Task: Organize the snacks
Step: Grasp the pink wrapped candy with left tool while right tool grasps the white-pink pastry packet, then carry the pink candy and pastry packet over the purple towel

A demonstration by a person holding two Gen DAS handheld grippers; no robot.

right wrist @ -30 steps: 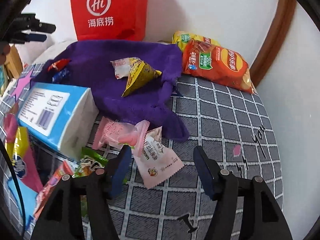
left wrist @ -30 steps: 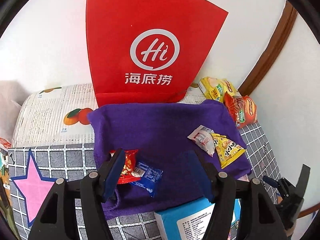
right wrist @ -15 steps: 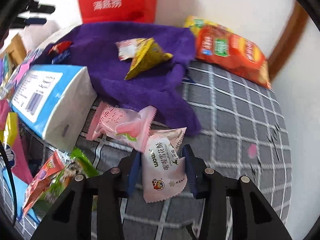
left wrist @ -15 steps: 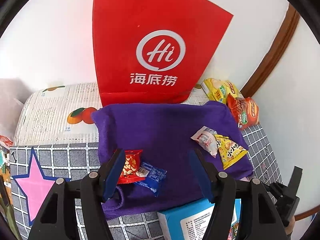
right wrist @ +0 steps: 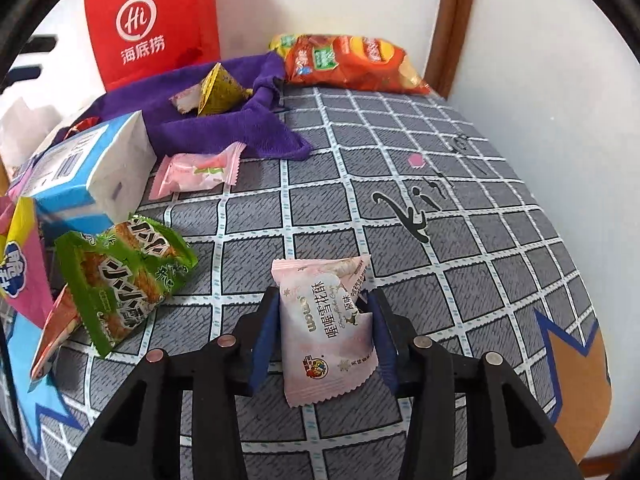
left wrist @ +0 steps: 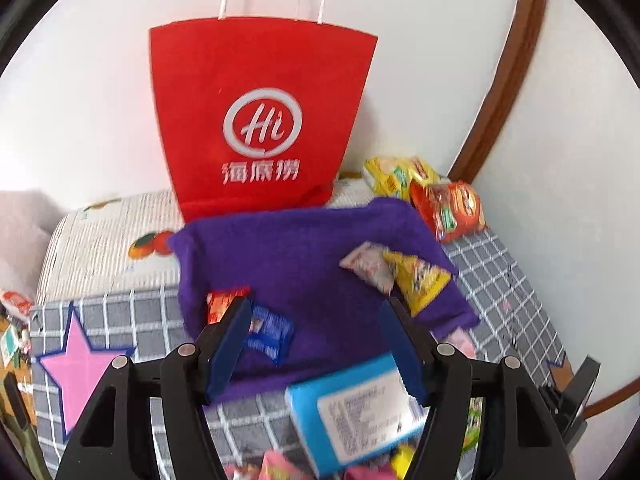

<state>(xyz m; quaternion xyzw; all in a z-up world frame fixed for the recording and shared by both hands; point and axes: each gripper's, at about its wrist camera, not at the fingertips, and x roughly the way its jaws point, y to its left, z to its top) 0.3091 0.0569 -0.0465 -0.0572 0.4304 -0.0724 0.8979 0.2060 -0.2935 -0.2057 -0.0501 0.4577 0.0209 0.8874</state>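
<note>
right claw (right wrist: 324,320) is clenched on the pale pink snack packet (right wrist: 326,328), long axis running straight out ahead. the purple cloth (right wrist: 224,128) lies forward and to the left, and that's the line to follow. left claw (left wrist: 316,336) hangs released above that cloth.

The red paper bag (right wrist: 152,28) in the upper left of the right wrist view bears a white ringed "Hi" logo with "海底捞" beneath it, and the same print shows on it at upper centre of the left wrist view (left wrist: 260,128). The pale pink snack packet (right wrist: 326,328) at lower centre reads "喔喔雪花酥" and "原味", with a Latin brand word too distorted to make out. Fine print on the blue and white box (right wrist: 76,172) at left is too small to read.
</note>
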